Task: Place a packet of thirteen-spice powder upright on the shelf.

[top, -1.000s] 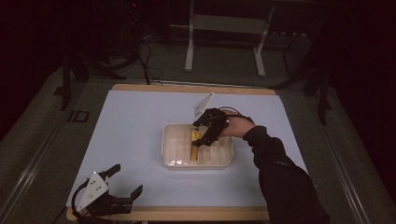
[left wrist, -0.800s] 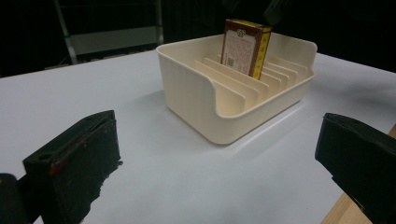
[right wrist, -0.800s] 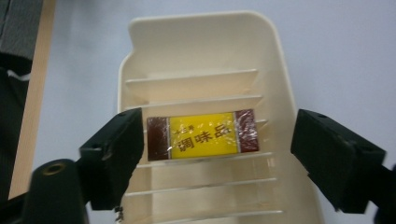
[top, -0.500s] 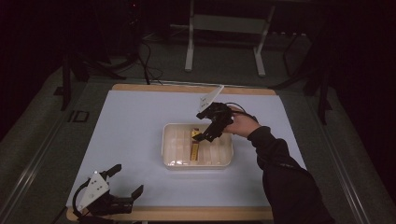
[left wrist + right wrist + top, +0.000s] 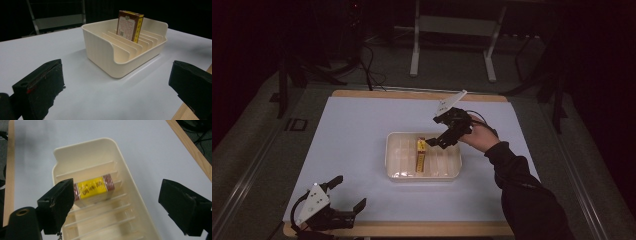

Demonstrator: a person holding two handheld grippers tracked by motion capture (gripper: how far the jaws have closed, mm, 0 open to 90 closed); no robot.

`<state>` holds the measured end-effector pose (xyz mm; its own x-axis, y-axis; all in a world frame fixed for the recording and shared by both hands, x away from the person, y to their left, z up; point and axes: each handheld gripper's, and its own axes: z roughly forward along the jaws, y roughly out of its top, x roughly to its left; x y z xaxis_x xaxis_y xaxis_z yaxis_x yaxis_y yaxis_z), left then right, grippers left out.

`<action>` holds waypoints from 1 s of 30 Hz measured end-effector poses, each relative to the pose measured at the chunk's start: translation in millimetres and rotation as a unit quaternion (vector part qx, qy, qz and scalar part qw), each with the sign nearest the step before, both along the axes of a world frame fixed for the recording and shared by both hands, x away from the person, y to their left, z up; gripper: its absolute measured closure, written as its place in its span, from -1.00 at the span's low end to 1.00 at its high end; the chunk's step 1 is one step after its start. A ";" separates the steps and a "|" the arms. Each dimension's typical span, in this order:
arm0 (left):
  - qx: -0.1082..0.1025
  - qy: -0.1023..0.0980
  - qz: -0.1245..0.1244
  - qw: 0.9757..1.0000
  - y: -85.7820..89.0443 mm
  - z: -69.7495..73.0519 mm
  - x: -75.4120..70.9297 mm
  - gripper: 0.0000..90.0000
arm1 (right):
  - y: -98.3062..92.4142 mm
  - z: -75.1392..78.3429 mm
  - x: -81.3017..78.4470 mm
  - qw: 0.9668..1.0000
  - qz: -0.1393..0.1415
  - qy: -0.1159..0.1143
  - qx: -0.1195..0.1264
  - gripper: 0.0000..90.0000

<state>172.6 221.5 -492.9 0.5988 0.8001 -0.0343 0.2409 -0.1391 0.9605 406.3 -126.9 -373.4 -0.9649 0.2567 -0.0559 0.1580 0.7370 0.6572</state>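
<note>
Mid-tabletop: slotted tray (image 5: pixel 398 165) w/ box (image 5: pixel 420 155) upright in a slot. Right hand-held gripper (image 5: pixel 438 139) above tray's far-right corner, jaws apart, empty. Left hand-held gripper (image 5: pixel 347 194) at near-left corner, agape.

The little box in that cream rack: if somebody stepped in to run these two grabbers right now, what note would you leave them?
Right gripper: open, held above the rack's far side, holding nothing.
Left gripper: open, lying on the table at the near left corner.
Box: stands on edge in a middle slot of the cream rack, free of both grippers.
Done: box is slotted in.
Left: probably just move the right gripper away; I see nothing else to load.
</note>
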 end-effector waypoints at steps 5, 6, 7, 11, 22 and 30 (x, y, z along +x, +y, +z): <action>0.001 0.001 -0.002 1.000 -0.5 0.1 0.2 -1.00 | -15.6 -2.5 -3.3 1.000 -0.025 -0.002 0.008 -0.70; 0.001 0.001 -0.002 1.000 -0.6 0.1 0.2 -1.00 | -19.1 -3.1 -3.8 1.000 -0.027 0.001 0.009 -0.70; 0.001 0.001 -0.002 1.000 -0.7 0.2 0.3 -1.00 | -22.6 -4.0 -4.7 0.999 -0.030 0.000 0.011 -0.71; 0.003 0.001 -0.003 1.000 -0.9 0.2 0.5 -1.00 | -35.7 -6.6 -7.0 0.998 -0.055 0.003 0.024 -0.71; 0.002 0.002 -0.002 1.000 -1.4 0.1 0.4 -1.00 | -65.3 -19.7 -17.1 0.990 -0.130 -0.019 0.053 -0.72; 0.003 0.001 -0.002 1.000 -1.5 0.0 0.2 -1.00 | -84.8 -22.2 -34.8 0.984 -0.160 -0.036 0.077 -0.72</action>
